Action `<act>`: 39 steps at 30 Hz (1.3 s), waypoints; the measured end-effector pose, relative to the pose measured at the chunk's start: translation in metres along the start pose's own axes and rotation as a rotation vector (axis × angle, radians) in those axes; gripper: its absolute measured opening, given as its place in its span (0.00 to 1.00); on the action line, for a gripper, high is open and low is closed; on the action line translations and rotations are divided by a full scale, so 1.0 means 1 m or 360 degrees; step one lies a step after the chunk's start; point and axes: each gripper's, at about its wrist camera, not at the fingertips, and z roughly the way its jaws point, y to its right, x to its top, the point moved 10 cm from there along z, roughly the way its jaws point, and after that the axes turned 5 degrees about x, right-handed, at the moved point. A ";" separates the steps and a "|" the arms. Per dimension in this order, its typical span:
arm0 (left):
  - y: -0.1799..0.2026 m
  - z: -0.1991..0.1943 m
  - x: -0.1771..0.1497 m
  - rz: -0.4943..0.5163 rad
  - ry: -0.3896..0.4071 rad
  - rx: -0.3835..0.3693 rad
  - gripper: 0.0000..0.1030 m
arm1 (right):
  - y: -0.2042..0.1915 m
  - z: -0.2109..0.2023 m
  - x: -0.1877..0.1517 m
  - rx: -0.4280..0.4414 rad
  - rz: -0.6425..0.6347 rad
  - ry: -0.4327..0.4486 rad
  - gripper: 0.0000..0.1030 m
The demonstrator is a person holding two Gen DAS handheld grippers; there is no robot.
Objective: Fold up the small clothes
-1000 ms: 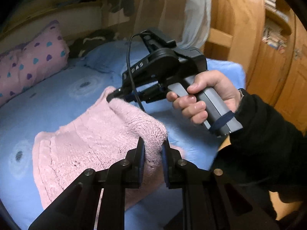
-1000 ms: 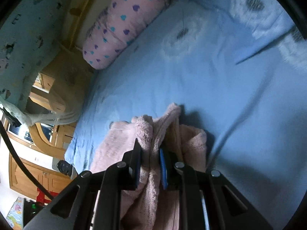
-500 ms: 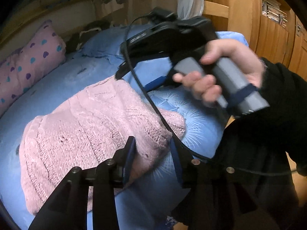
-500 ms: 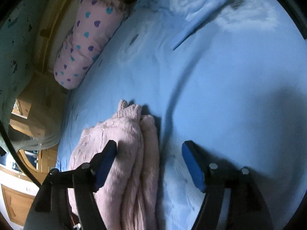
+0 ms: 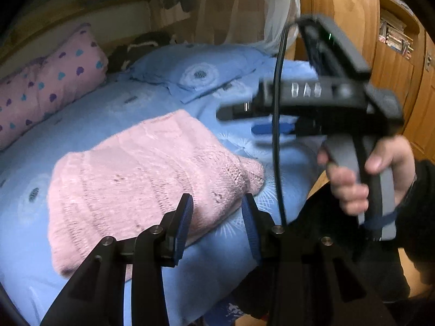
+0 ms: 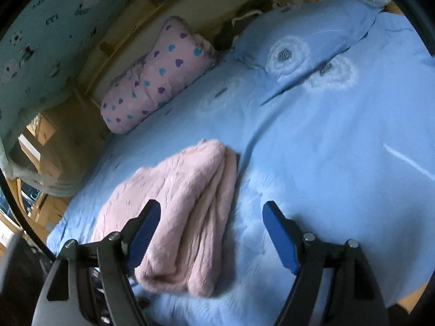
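You are nearing the end of this fold, as far as can be judged: the pink knitted sweater (image 5: pixel 141 179) is lying on the blue duvet (image 5: pixel 141 108) as a compact bundle, its layers stacked and its doubled edges showing in the right wrist view. What seems left is tidying that bundle, perhaps one more fold, and setting it aside; no other garment is showing in either view.

Taking the sweater as your landmark: the heart-print pillow (image 6: pixel 157 76) is lying well beyond it against the wooden bed frame, and the blue pillow (image 5: pixel 201 68) is sitting beyond it toward the head of the bed.

Your left gripper (image 5: pixel 217 212) is pointing down at the sweater's near corner. Its jaws are standing slightly apart, straddling that corner without visibly pressing it, so they are released and gripping nothing.

Your right gripper (image 6: pixel 209 233) is hovering over the sweater's near end, angled downward. Its jaws are opening wide, with the thick folded edge lying below and between them, and neither pad is touching the knit. In the left wrist view that same tool is appearing blurred to the right of the sweater, your hand (image 5: pixel 364 179) wrapping its grey handle, a dark sleeve behind it, and a black cable (image 5: pixel 276 146) hanging down in front.
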 end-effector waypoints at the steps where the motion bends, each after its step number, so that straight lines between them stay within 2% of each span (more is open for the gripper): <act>1: -0.003 -0.007 -0.002 0.0005 0.0025 0.0017 0.17 | 0.001 0.001 -0.006 0.0001 0.0024 -0.0020 0.79; 3: -0.016 -0.029 -0.014 -0.0019 0.0094 0.0078 0.17 | -0.002 0.003 -0.019 0.0030 0.0074 -0.0046 0.79; 5: -0.038 -0.055 -0.040 -0.0077 0.0201 0.0175 0.18 | -0.013 0.000 -0.030 0.0046 0.0033 -0.0022 0.79; 6: -0.051 -0.065 -0.062 -0.0105 0.0242 0.0247 0.25 | -0.018 -0.002 -0.034 0.0046 -0.0003 -0.0007 0.79; 7: -0.059 -0.065 -0.075 -0.0128 0.0211 0.0290 0.41 | -0.025 -0.003 -0.038 0.0041 -0.0046 0.0007 0.79; 8: -0.068 -0.059 -0.088 -0.0160 0.0135 0.0316 0.47 | -0.031 -0.003 -0.043 0.0022 -0.0087 0.0011 0.79; 10: -0.091 -0.043 -0.100 -0.0297 -0.0017 0.0371 0.47 | -0.036 0.003 -0.053 -0.0046 -0.0135 -0.0008 0.79; 11: -0.097 -0.042 -0.099 -0.0345 -0.0015 0.0382 0.47 | -0.037 0.005 -0.056 -0.0056 -0.0138 -0.0011 0.78; 15: -0.105 -0.053 -0.081 -0.0470 0.0186 0.0223 0.48 | -0.039 0.010 -0.059 -0.0118 -0.0152 0.0008 0.71; 17: -0.107 -0.057 -0.076 -0.0493 0.0243 0.0181 0.48 | -0.036 0.007 -0.055 -0.0176 -0.0164 0.0040 0.68; 21: -0.122 -0.050 -0.074 -0.0510 0.0262 0.0214 0.48 | -0.029 -0.008 -0.046 -0.0332 -0.0163 0.0139 0.69; 24: -0.136 -0.036 -0.062 -0.0559 0.0272 0.0224 0.48 | -0.048 -0.017 -0.041 -0.0288 -0.0237 0.0169 0.69; 26: -0.138 -0.027 -0.059 -0.0597 0.0252 0.0199 0.48 | -0.066 -0.012 -0.038 -0.0252 -0.0334 0.0120 0.69; 27: -0.137 -0.020 -0.058 -0.0591 0.0224 0.0185 0.41 | -0.070 -0.008 -0.038 -0.0268 -0.0363 0.0090 0.69; 28: -0.135 -0.015 -0.059 -0.0565 0.0200 0.0187 0.16 | -0.072 -0.001 -0.038 -0.0292 -0.0379 0.0058 0.69; 29: -0.134 -0.012 -0.059 -0.0535 0.0181 0.0200 0.08 | -0.070 0.008 -0.039 -0.0320 -0.0378 0.0022 0.69; 31: -0.132 -0.011 -0.061 -0.0365 0.0136 0.0383 0.05 | -0.061 0.022 -0.045 -0.0415 -0.0369 -0.0038 0.69; 33: -0.131 -0.013 -0.063 -0.0217 0.0099 0.0554 0.02 | -0.061 0.032 -0.052 -0.0473 -0.0428 -0.0036 0.66; 35: -0.128 -0.019 -0.062 -0.0160 0.0090 0.0626 0.00 | -0.072 0.035 -0.056 -0.0471 -0.0542 -0.0007 0.40; 36: -0.123 -0.026 -0.060 -0.0098 0.0118 0.0671 0.00 | -0.077 0.037 -0.057 -0.0478 -0.0576 -0.0011 0.23; 39: -0.113 -0.041 -0.062 0.0111 0.0186 0.0812 0.00 | -0.087 0.026 -0.052 -0.0453 -0.0597 0.0023 0.19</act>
